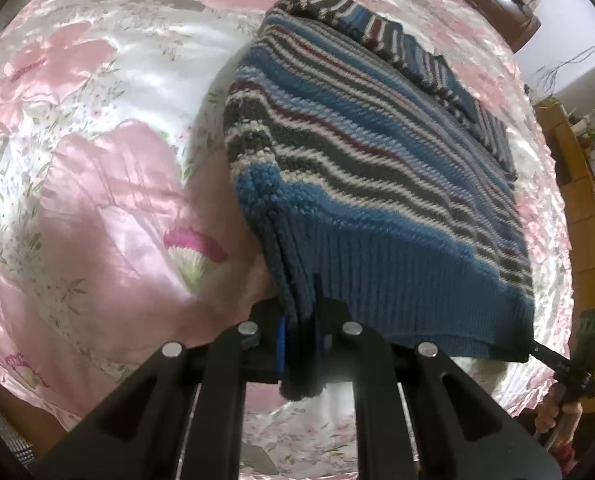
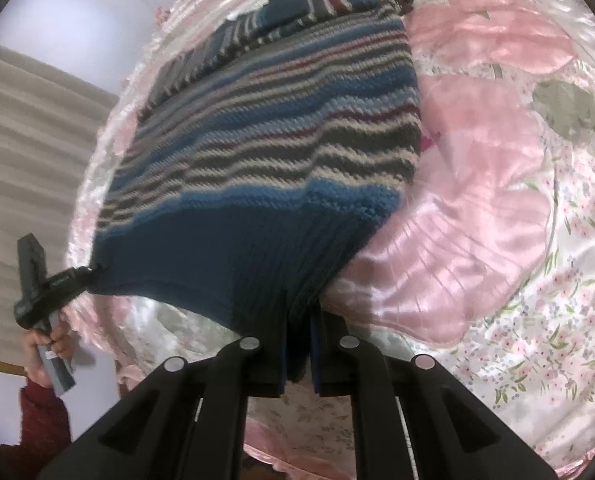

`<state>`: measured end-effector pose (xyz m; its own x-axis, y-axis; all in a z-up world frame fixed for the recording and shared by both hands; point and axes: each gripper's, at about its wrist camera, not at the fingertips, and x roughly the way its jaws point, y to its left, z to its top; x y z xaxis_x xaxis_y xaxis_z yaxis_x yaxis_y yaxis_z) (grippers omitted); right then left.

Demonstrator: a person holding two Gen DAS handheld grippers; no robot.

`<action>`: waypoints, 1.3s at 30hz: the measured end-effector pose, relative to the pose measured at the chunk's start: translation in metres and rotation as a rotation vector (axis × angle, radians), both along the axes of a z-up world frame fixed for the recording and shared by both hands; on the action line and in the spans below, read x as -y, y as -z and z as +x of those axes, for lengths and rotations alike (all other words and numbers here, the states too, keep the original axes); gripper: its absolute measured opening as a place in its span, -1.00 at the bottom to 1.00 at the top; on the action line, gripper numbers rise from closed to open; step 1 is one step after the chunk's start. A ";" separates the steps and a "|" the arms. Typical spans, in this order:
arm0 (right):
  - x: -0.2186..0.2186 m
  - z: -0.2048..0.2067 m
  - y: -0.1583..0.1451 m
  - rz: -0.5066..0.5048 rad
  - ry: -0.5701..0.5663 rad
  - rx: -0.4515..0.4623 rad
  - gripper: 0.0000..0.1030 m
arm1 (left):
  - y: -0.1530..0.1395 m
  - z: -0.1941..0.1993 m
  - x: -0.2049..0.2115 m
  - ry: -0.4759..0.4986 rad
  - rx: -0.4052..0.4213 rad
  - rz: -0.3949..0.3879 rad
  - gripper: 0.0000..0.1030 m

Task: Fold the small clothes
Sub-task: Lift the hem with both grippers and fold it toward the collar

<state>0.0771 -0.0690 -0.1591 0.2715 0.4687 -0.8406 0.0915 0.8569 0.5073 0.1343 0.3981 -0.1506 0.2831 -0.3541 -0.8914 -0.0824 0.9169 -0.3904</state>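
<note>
A small knitted sweater point(image 1: 377, 160) with blue, grey, white and maroon stripes lies on the bed, its blue ribbed hem raised toward me. My left gripper point(image 1: 299, 320) is shut on the hem's left corner. In the left wrist view my right gripper point(image 1: 537, 350) pinches the hem's other corner at the far right. In the right wrist view the sweater point(image 2: 265, 140) stretches away from my right gripper point(image 2: 299, 320), which is shut on the hem. My left gripper point(image 2: 89, 270) holds the far corner there, with a hand point(image 2: 49, 340) on its handle. Folded sleeves lie across the sweater's far end.
A shiny pink floral bedspread point(image 1: 97, 180) covers the whole surface under the sweater. Wooden furniture point(image 1: 585, 184) stands past the bed's right edge. A pale wall and curtain point(image 2: 29, 140) show beyond the bed's edge in the right wrist view.
</note>
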 end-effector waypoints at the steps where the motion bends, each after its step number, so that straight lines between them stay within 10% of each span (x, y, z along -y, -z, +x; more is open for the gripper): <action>1: 0.003 0.004 -0.006 0.032 0.008 0.010 -0.83 | -0.004 0.001 0.000 -0.001 0.007 -0.013 -0.82; 14: 0.023 0.102 -0.062 0.063 0.033 0.109 -0.83 | -0.039 0.088 0.002 -0.079 0.104 -0.098 -0.81; 32: 0.052 0.189 0.027 0.041 0.127 -0.077 -0.59 | 0.034 0.179 0.013 -0.116 0.009 -0.046 -0.67; 39: 0.081 0.170 0.001 -0.006 0.169 -0.038 -0.12 | -0.007 0.161 -0.027 -0.222 0.077 -0.138 0.37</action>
<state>0.2470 -0.1503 -0.1605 0.3143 0.4139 -0.8544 0.2537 0.8306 0.4957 0.2954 0.4254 -0.1433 0.4323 -0.3927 -0.8117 -0.2408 0.8172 -0.5237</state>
